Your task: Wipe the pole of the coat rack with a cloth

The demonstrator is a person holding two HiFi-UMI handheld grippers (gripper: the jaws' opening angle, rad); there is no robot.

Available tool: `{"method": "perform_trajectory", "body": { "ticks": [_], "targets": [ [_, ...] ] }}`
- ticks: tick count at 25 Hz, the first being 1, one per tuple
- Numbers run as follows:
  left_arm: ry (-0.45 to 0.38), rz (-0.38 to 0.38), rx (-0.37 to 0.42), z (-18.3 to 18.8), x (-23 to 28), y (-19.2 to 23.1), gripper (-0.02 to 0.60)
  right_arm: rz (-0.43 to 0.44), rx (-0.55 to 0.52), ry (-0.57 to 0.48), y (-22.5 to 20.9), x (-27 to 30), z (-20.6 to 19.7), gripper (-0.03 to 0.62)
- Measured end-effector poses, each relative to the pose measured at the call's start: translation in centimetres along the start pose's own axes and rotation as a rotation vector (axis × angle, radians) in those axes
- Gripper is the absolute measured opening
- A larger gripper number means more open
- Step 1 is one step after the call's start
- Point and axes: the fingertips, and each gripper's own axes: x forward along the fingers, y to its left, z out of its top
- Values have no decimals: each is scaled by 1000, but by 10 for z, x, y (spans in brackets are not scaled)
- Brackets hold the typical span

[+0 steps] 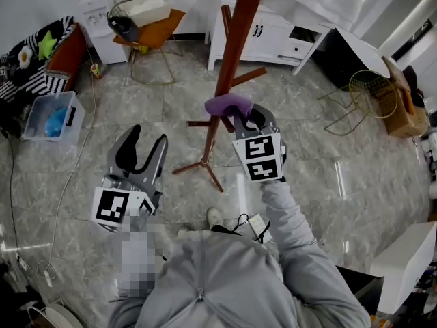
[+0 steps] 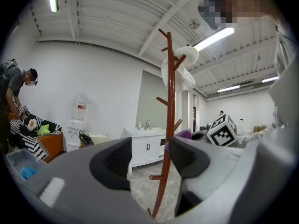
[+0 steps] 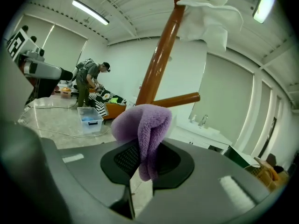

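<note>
Now right claw [image 3: 145, 161] pinches purple cloth [image 3: 140, 125], seemingly against pole [image 3: 159, 64] — left claw [image 2: 149, 160] gapes.

The cloth [image 3: 142, 125] is fuzzy purple terry. The coat rack pole [image 1: 233, 39] looks like smooth, lightly glossy reddish wood. The floor [image 1: 328, 149] is shiny marbled tile.

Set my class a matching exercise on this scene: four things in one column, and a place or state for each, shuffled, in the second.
Things:
1. purple fluffy cloth
2. reddish-brown wooden coat rack pole
3. left gripper
4. clear plastic storage box

States:
A. jaws apart, gripping nothing
B. on the floor, left in the head view
C. pinched in the right gripper
D. standing, white garment near its top

Pairs: 1-C, 2-D, 3-A, 4-B
</note>
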Motion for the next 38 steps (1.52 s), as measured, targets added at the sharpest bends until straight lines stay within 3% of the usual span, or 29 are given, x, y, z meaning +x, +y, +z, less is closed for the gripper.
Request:
{"method": "perform_trajectory", "body": {
  "ticks": [15, 21, 30, 38],
  "targets": [
    [16, -20, 1, -5, 9, -5, 267, -48, 57, 162, -17, 6, -81, 54],
    [11, -27, -1, -4, 12, -4, 267, -138, 42, 166, -45, -16, -79, 54],
    [-7, -57, -4, 1, 16, -6, 267, -320, -29, -69, -91, -79, 13, 54],
    [-25, -64, -3, 6, 14, 0, 267, -419, -55, -299, -104, -131, 99, 54]
  ]
}}
